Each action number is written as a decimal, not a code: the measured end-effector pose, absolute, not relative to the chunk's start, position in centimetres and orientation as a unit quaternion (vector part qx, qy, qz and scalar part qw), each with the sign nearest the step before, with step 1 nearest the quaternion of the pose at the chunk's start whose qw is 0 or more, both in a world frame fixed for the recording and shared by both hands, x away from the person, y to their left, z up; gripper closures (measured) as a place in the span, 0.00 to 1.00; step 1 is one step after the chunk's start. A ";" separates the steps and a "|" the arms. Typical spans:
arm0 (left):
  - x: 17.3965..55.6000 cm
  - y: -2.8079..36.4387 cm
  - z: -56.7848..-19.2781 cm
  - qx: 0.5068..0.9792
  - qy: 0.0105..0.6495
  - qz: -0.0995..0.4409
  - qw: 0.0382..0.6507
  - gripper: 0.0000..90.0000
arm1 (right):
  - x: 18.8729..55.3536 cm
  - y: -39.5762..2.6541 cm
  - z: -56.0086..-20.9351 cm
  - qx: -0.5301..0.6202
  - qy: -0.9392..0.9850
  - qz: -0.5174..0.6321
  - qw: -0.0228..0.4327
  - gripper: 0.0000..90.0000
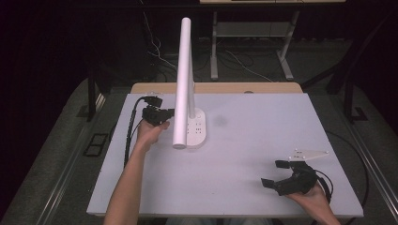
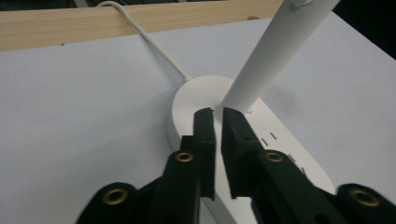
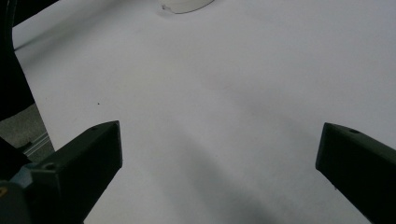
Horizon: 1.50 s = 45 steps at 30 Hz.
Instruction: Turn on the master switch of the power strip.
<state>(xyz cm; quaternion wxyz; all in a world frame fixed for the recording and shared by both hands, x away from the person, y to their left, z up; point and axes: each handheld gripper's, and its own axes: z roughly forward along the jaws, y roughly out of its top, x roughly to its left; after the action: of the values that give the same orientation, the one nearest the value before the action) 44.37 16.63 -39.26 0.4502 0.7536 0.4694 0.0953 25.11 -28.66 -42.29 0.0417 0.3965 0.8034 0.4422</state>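
A white desk lamp stands on the white board at the back left, with an oval base (image 1: 197, 129) and a long white tube (image 1: 184, 75) leaning toward me. My left gripper (image 1: 165, 114) is just left of the base; in the left gripper view its jaws (image 2: 218, 112) hover over the base (image 2: 187, 100) by the foot of the tube (image 2: 275, 51), a narrow gap between the pads and nothing in it. My right gripper (image 1: 270, 173) rests near the front right of the board, jaws (image 3: 219, 140) wide apart over bare surface.
The lamp's white cord (image 2: 154, 44) runs from the base back over the wooden table edge (image 2: 93, 23). The white board (image 1: 244, 154) covers most of the table. Dark floor, cables and table legs (image 1: 213, 51) lie beyond the far edge.
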 end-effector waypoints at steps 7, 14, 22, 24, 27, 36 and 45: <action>43.0 17.9 -39.0 0.748 0.460 0.068 0.473 0.45 | 25.1 -28.6 -42.3 0.397 0.803 0.443 0.043 0.00; 41.4 18.9 -38.6 0.738 0.460 0.057 0.491 0.31 | 25.0 -28.7 -42.2 0.399 0.802 0.443 0.043 0.00; 39.7 19.0 -38.1 0.760 0.447 0.053 0.470 0.00 | 25.0 -28.7 -42.2 0.396 0.801 0.446 0.044 0.00; 39.1 19.0 -38.0 0.763 0.437 0.056 0.473 0.00 | 25.0 -28.7 -42.2 0.395 0.802 0.447 0.043 0.00; 38.3 19.0 -37.9 0.766 0.428 0.062 0.476 0.00 | 25.0 -28.6 -42.2 0.395 0.802 0.446 0.043 0.00; 35.5 19.0 -37.7 0.762 0.416 0.064 0.492 0.00 | 24.8 -28.6 -42.0 0.396 0.800 0.448 0.044 0.00; 32.7 19.3 -38.6 0.758 0.409 0.068 0.503 0.00 | 24.8 -28.6 -42.0 0.392 0.801 0.450 0.047 0.00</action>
<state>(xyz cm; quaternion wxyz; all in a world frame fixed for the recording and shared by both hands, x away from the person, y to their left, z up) 32.74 19.33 -38.59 0.5033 0.7582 0.4090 0.0683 24.83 -28.56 -41.98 0.0470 0.3920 0.8009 0.4502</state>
